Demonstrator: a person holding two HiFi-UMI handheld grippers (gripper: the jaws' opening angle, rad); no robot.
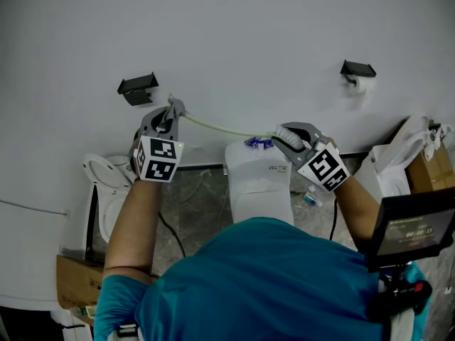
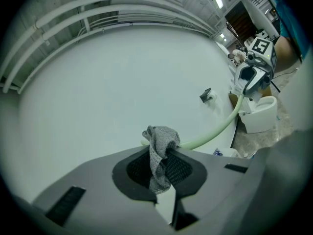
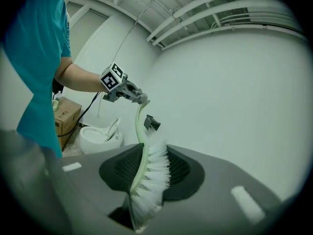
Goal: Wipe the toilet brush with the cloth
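The person holds both tongs up in front of a white wall [image 1: 234, 27]. The left tongs [image 1: 169, 116] are in the upper left middle of the head view. Their jaws are squeezed shut on a small grey cloth [image 2: 159, 153]. The cloth is bunched up between the dark pads, and a bit of it sticks out past the tips.

The right tongs [image 1: 290, 138] are in the upper right middle of the head view. Their jaws are only a little way apart and pinch the toilet brush [image 3: 148, 177] by its head. The white bristles stick out to one side, between the pads.

The brush is up in the air between the two tongs. Its thin, pale green handle [image 1: 217, 128] bends in a soft curve from the right tongs across to the left tongs. In the left gripper view the handle comes out from just behind the cloth, so the cloth sits at the far end of the handle.

Below the brush, in the middle of the head view, stands a white toilet [image 1: 257, 187]. A paper roll [image 1: 360, 84] hangs on the wall at the upper right.
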